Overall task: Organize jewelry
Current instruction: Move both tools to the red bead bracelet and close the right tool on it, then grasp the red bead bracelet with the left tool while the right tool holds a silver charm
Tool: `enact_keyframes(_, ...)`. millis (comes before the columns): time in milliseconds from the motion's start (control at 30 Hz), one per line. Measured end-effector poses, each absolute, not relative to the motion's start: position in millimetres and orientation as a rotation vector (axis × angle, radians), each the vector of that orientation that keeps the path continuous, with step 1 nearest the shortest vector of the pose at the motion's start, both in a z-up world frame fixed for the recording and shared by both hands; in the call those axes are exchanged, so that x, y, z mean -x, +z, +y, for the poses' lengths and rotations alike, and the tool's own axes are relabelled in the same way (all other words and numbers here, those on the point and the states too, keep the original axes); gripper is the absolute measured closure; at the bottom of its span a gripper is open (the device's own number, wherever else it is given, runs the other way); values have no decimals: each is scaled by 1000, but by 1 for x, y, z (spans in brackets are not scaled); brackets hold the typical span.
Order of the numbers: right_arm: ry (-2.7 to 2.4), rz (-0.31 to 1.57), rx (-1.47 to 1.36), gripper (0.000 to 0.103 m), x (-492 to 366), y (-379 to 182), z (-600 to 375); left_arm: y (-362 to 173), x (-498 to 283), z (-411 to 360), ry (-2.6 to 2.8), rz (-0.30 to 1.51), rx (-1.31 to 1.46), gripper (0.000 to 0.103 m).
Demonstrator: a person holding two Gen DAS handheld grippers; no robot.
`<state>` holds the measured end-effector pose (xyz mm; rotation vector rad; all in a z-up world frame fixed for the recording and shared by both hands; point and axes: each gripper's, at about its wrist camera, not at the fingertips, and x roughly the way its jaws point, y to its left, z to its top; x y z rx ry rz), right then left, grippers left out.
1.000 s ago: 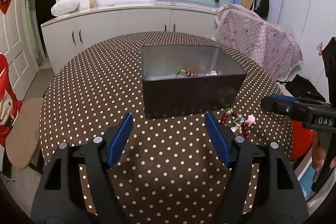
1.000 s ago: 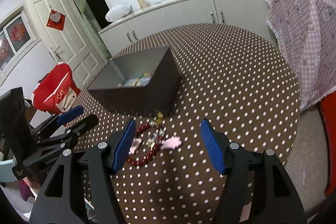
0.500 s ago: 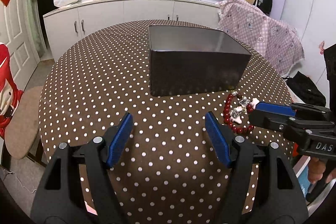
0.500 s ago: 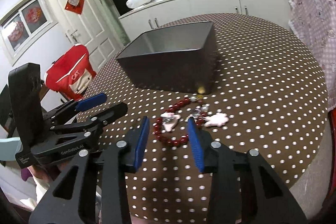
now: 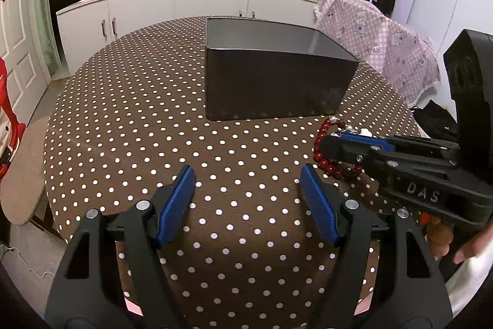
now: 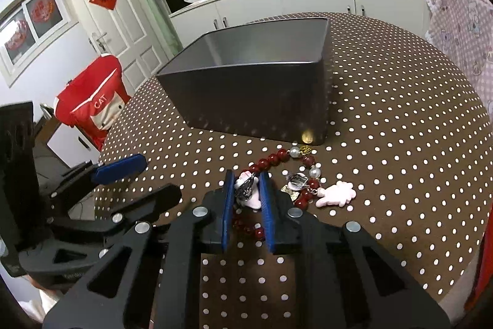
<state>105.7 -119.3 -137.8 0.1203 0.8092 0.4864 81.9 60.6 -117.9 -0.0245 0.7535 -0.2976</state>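
A red bead bracelet point(image 6: 272, 160) with pearls, silver charms and pink charms lies on the polka-dot table point(image 6: 400, 144), just in front of the dark box point(image 6: 262, 100). My right gripper point(image 6: 246, 185) is down at the table, its blue pads closed around a pink and silver charm point(image 6: 246, 190) of the bracelet. In the left wrist view the bracelet point(image 5: 323, 162) lies at the right, partly under the right gripper point(image 5: 332, 144). My left gripper point(image 5: 248, 178) is open and empty above the table, in front of the box point(image 5: 274, 88).
The box's contents are hidden from both views. A pink checked cloth point(image 5: 379, 36) covers a chair at the right. White cabinets point(image 5: 154, 11) stand behind the table. A red chair cover point(image 6: 92, 104) is at the left.
My right gripper moved forward and down onto the bracelet and its pads closed on a charm. My left gripper lowered and stays open.
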Motion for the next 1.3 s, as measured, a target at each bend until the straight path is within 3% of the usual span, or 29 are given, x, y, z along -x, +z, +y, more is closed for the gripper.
enact_keyframes(400, 431, 724, -215, 88, -91, -115, -166, -115, -97, 30, -412, 777, 53, 33)
enact_keyframes(433, 423, 718, -217, 88, -89, -113, -170, -115, -98, 27, -417, 782, 53, 36)
enact_keyframes(567, 400, 698, -240, 88, -86, -111, -182, -118, -102, 8, -352, 777, -66, 69)
enact_keyframes(600, 394, 694, -247, 88, -85, -111, -186, -119, -102, 5, -334, 776, -89, 72)
enact_keyframes(667, 386, 691, -256, 88, -85, -111, -189, -117, -103, 6, -321, 777, -88, 91)
enact_keyframes(700, 384, 690, -263, 88, -85, -111, -190, -117, -103, 8, -325, 777, -78, 94)
enact_keyframes(1300, 410, 666, -259, 88, -87, -101, -185, -81, -95, 45, -384, 618, 81, 95)
